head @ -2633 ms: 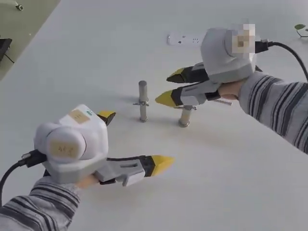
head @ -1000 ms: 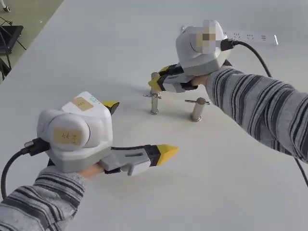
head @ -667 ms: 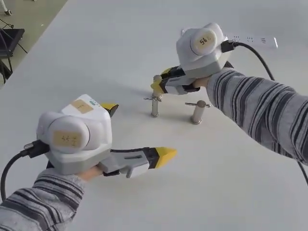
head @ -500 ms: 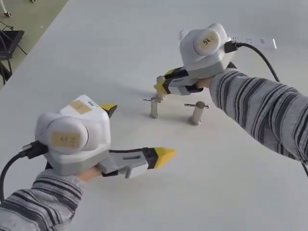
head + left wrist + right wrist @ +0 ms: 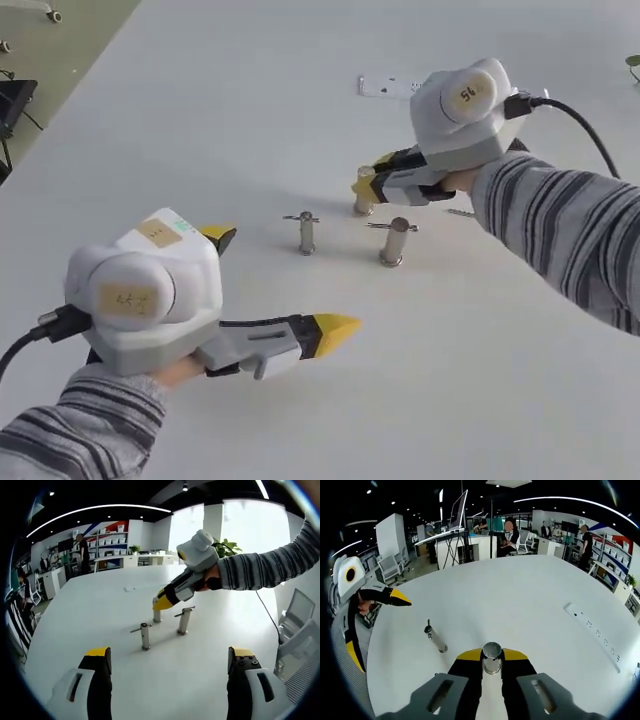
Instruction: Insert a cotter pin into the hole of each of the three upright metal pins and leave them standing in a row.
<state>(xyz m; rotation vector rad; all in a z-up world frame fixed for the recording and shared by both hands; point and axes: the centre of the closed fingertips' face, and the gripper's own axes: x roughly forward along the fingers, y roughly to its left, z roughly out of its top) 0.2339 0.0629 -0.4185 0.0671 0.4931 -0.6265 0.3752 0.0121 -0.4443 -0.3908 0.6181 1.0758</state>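
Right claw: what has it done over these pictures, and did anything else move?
The right claw, open 2.6 s ago, has shut on the third pin. It carried that pin rightward, from behind the left pin to behind the gap between that one and the right pin. Those two stand as before. The left claw stays open at the near side.

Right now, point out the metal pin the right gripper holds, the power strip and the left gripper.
gripped metal pin (image 5: 492,652), right gripper view, its round top
power strip (image 5: 385,87), head view, its middle
left gripper (image 5: 169,651), left gripper view, midway between fingertips
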